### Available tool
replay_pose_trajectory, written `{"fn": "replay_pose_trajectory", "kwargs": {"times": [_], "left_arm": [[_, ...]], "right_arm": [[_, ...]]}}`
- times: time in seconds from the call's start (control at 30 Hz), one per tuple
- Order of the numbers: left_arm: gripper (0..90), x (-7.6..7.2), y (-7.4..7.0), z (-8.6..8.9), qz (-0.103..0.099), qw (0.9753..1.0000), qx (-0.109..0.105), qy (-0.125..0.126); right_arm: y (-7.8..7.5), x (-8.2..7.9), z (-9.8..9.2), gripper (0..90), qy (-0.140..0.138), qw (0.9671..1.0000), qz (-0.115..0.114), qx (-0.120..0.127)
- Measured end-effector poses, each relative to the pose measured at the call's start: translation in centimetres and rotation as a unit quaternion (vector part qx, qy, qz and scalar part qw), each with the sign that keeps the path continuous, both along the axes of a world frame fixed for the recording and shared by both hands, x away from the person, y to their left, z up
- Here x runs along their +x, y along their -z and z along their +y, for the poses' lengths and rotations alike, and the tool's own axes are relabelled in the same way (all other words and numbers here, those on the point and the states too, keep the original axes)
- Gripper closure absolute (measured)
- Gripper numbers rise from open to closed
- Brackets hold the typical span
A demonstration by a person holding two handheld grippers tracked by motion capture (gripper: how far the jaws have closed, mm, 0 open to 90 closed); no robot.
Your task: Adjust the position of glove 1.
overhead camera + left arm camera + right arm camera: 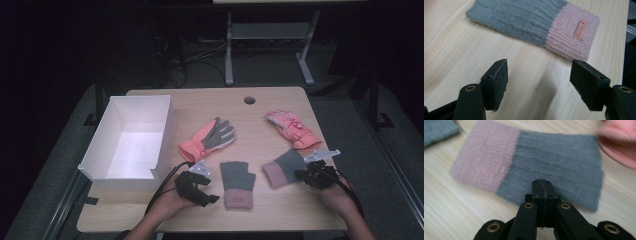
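Your left gripper hangs with its jaws spread wide over bare table, and the grey-and-pink knit mitt lies flat just beyond it at 12 o'clock, untouched. Your right gripper has its jaws pressed together at the near grey edge of the second knit mitt; whether they pinch any fabric you cannot tell from here. A coral glove sits at 2 o'clock from that mitt.

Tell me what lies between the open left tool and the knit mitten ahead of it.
Bare wood of the table, as the left gripper view shows: the left tool is apart from the knit mitten.
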State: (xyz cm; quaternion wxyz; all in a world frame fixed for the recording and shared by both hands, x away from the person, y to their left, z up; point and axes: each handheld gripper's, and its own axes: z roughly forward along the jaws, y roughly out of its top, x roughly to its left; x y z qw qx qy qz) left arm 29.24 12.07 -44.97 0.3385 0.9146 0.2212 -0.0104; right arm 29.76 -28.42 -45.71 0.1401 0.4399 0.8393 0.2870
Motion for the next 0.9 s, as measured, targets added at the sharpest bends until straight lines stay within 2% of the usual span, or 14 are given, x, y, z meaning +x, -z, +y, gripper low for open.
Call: {"fn": "replay_pose_trajectory", "kwargs": {"times": [0.1,0.23,0.3,0.37,0.47,0.63,0.7,0.9], "left_arm": [[30.2,0.0,0.0,0.0,0.002,0.9999,-0.009,-0.01],[29.8,0.1,0.0,0.0,0.002,1.0,-0.006,-0.007],[29.6,0.0,0.0,0.0,0.003,0.9999,-0.01,-0.012],[29.6,0.1,0.1,0.0,0.003,0.9999,-0.01,-0.013],[29.4,0.1,0.0,0.1,0.001,0.9999,-0.009,-0.014],[29.4,0.1,0.1,-0.1,0.0,0.9999,-0.009,-0.012],[29.4,0.0,0.2,-0.1,0.001,0.9999,-0.006,-0.011],[29.4,0.1,0.1,-0.1,-0.003,0.9999,-0.007,-0.009]], "right_arm": [[0.0,-0.6,-1.3,90.0,0.02,0.9998,0.003,-0.001],[-0.2,-0.9,-2.1,90.0,0.037,0.9993,0.004,0.001],[-0.7,-0.8,-2.2,90.0,0.04,0.9991,-0.009,0.014],[-1.4,-0.2,-1.8,90.0,0.042,0.9985,-0.024,0.027],[-1.7,0.7,-1.2,90.0,0.041,0.9978,-0.03,0.043],[-1.8,1.6,-0.1,90.0,0.038,0.998,-0.034,0.037],[-1.6,2.5,0.0,90.0,0.053,0.9977,-0.033,0.026],[-1.3,4.0,0.0,90.0,0.071,0.9964,-0.035,0.029]]}}
